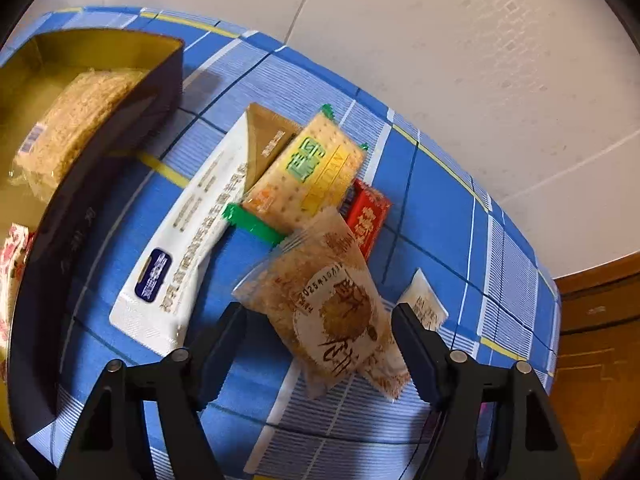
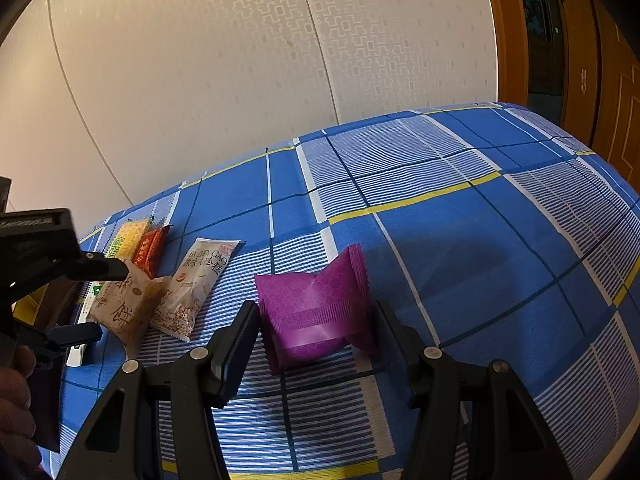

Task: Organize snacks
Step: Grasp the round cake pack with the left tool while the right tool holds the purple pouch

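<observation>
Left wrist view first, working left to right. Gold-lined box [image 1: 100, 52] sits at the left edge on the blue plaid cloth [image 1: 440, 184], with one rice-cake packet [image 1: 76, 128] already inside. Right of the box lies a long white sachet [image 1: 188, 240], then a green-and-yellow cracker packet [image 1: 312, 172] resting over it, and a red wrapper [image 1: 366, 216] tucked under the cracker's right side. Nearest us, a translucent sesame-cake packet [image 1: 332, 312] lies between the fingers of our left gripper [image 1: 320, 344]. Its jaws stand spread, with a gap showing on both sides of the packet: nothing gripped yet. A white packet [image 1: 424, 300] peeks out behind the right finger.

Right wrist view: our right gripper [image 2: 316, 340] brackets a purple pouch [image 2: 316, 308] that sits on the cloth. Jaws half spread; the pouch's edges lie close to both pads, but we cannot tell whether they press.

We judge the step in hand is the left pick of the sesame-cake packet for the box. To do it well: we should centre the packet between the pads, come down until the tips nearly meet the cloth, and close across the short width, not the crimped ends. Film is slippery and the cake brittle, so we close gently. Keep the right fingertip clear of the white packet, and avoid pinching cloth.
</observation>
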